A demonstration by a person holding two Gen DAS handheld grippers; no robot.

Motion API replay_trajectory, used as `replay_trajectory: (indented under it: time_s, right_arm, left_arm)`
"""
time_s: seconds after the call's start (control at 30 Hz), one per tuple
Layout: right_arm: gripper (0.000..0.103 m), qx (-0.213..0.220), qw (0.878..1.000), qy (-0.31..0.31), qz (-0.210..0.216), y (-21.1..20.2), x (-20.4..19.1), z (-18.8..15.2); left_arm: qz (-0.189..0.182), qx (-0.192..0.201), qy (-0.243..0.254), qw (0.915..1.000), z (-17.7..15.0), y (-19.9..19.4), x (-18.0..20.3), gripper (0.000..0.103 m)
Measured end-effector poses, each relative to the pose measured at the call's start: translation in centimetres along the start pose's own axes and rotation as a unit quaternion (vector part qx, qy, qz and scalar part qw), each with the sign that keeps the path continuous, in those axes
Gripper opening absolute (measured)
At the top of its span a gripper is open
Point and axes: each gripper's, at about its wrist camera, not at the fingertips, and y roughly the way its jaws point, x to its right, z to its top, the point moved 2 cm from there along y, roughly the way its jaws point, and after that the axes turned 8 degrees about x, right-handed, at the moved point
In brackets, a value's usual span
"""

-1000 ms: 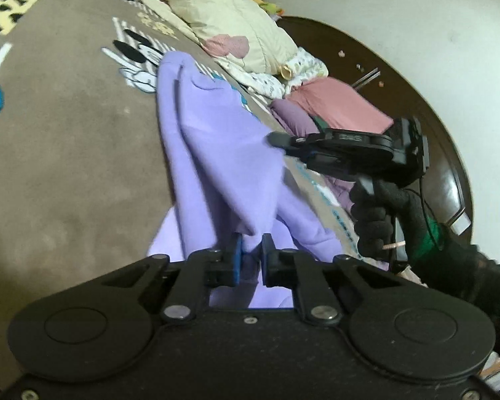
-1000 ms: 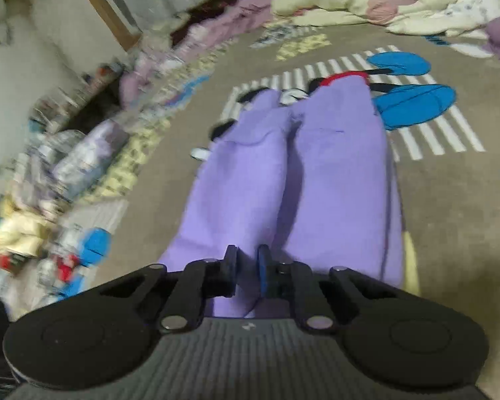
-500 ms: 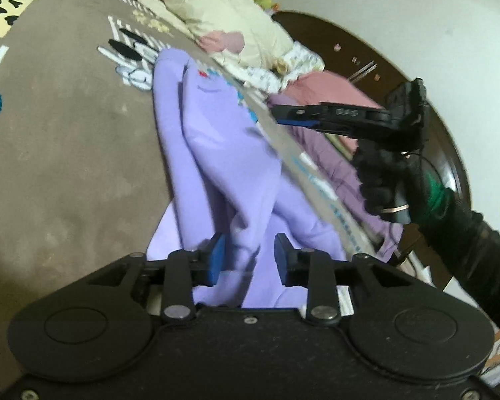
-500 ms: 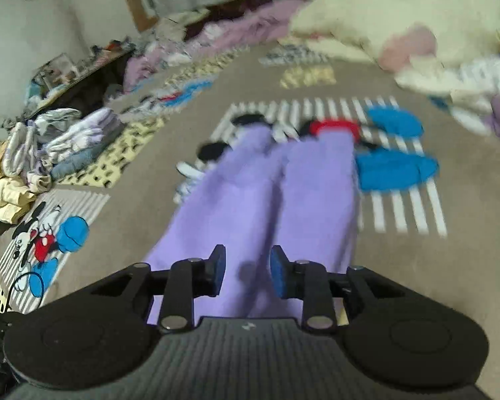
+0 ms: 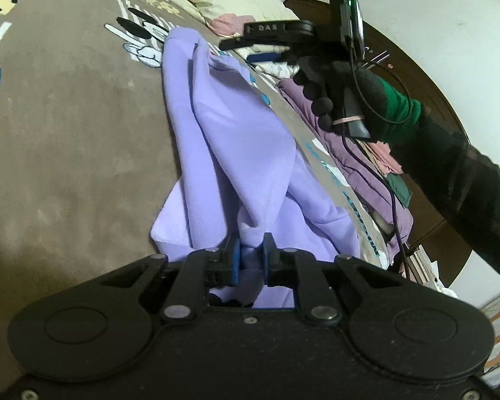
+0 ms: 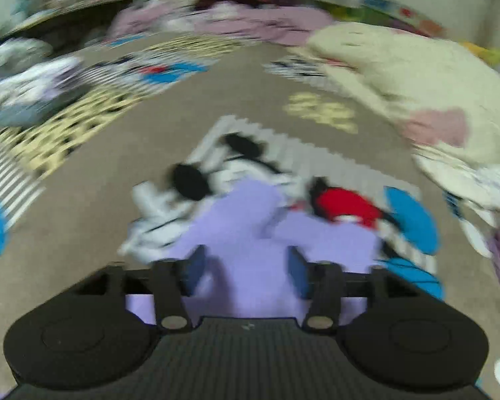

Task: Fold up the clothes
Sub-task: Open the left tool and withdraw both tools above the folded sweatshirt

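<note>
Lilac garment [image 5: 246,153]: left gripper [image 5: 250,253] has re-clamped its near fold while right gripper [image 6: 245,266], jaws apart, lifts toward one o'clock, so a fold likely follows.

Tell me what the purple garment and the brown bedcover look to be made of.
The purple garment looks like soft matte fleece or sweatshirt knit: thick rounded folds, no sheen. The brown bedcover looks like short-pile plush, with a mottled, brushed surface and printed cartoon figures. Neither fibre can be told.
</note>
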Motion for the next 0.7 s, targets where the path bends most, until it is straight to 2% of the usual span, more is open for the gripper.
replay_trajectory:
  time_s: [0.03,0.07,0.13,0.17,0.23,0.3,0.4,0.43,0.47,0.5,0.53,0.6,0.63,0.7]
  right_arm:
    - [0.067,-0.006,1.000,0.030,0.003,0.4,1.1,-0.2]
    - [0.057,-0.016,0.998,0.058,0.011,0.7,2.1,-0.5]
    - [0.024,-0.037,0.995,0.080,0.037,1.3,2.7,-1.6]
    - [0.023,-0.048,0.994,0.088,0.051,1.6,2.8,-2.2]
    - [0.014,-0.041,0.995,0.074,0.055,1.3,2.3,-2.8]
    - [0.013,-0.012,0.994,0.093,0.056,0.3,2.4,-2.7]
    - [0.013,0.058,0.986,0.135,0.075,-1.7,3.0,-1.3]
    - [0.013,0.060,0.988,0.130,0.066,-1.5,2.9,-1.0]
    - [0.013,0.039,0.992,0.114,0.048,-0.6,2.7,-1.1]
    - [0.026,0.008,0.995,0.093,0.024,0.5,2.5,-1.2]
    - [0.033,-0.005,0.997,0.076,0.009,1.0,2.3,-1.3]
    - [0.032,-0.011,0.999,0.048,-0.006,0.8,2.0,-1.3]
    - [0.032,0.000,0.999,0.047,-0.005,0.2,2.0,-1.2]
    - [0.032,0.031,0.997,0.068,0.031,-1.9,2.1,-0.7]
  left_arm:
    - [-0.001,0.000,-0.002,1.0000,0.0,0.0,0.0,0.010]
    - [-0.001,0.000,-0.003,1.0000,0.0,0.1,-0.1,0.010]
    - [-0.001,-0.001,-0.003,1.0000,-0.1,0.1,0.0,0.011]
    - [0.000,-0.001,-0.003,1.0000,-0.1,0.2,0.0,0.011]
    - [0.001,0.001,-0.002,1.0000,-0.1,0.1,0.1,0.011]
    - [0.002,0.002,-0.002,1.0000,-0.1,0.1,0.1,0.011]
    - [0.002,0.003,-0.006,1.0000,-0.1,0.2,0.0,0.011]
    - [0.002,0.002,-0.006,1.0000,-0.1,0.3,0.0,0.012]
    - [0.003,0.002,-0.006,1.0000,-0.2,0.3,0.0,0.012]
    - [0.003,0.002,-0.006,1.0000,-0.2,0.3,0.1,0.012]
    - [0.004,0.002,-0.003,1.0000,-0.2,0.3,0.2,0.013]
    - [0.004,0.004,-0.002,1.0000,-0.2,0.2,0.2,0.014]
    - [0.003,0.004,-0.003,1.0000,-0.2,0.2,0.3,0.014]
    - [0.001,0.007,-0.004,1.0000,-0.1,-0.1,0.3,0.016]
